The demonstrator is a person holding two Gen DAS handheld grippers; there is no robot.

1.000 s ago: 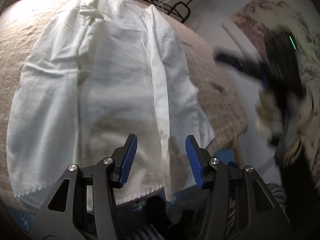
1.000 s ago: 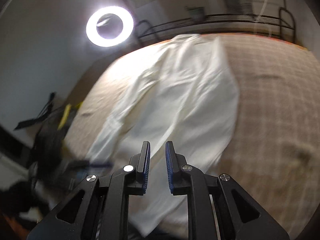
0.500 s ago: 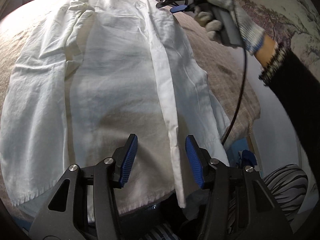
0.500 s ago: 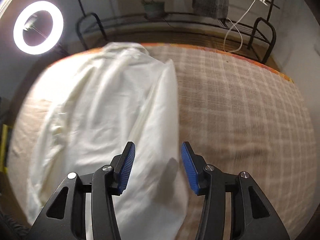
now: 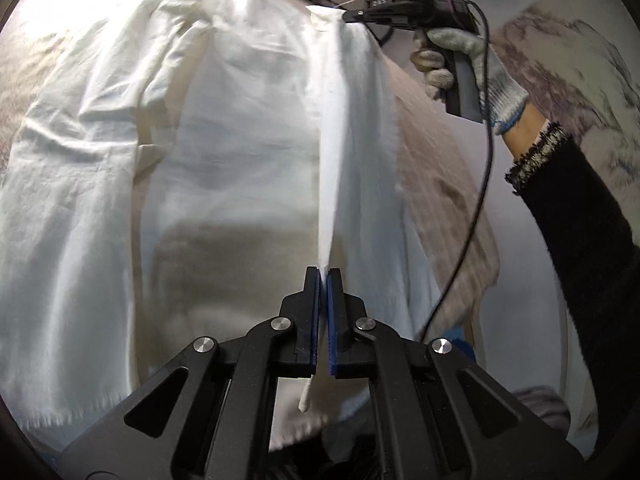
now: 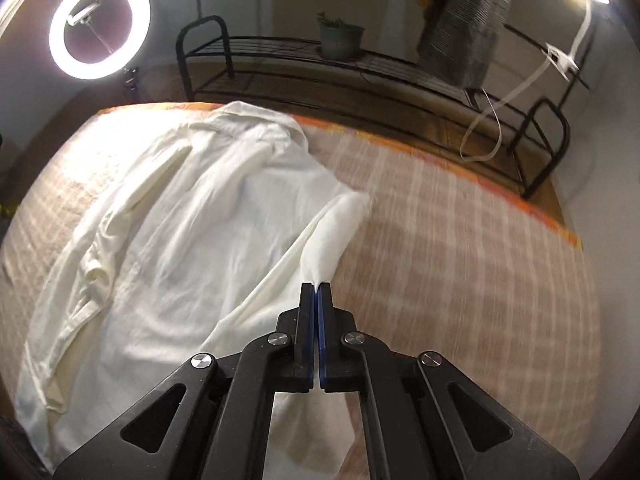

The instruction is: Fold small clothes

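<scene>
Large white cotton shirt (image 5: 224, 152) lies spread on the checked beige table cover (image 6: 460, 264). Left gripper (image 5: 323, 276) and right gripper (image 6: 316, 286) both pinch its right-hand edge, lifting a taut ridge, likely to fold that side inward.

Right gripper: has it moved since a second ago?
Yes. The right gripper swung from beside the table's right edge to the white shirt's far end, near the black rack, and pinches its edge.
</scene>
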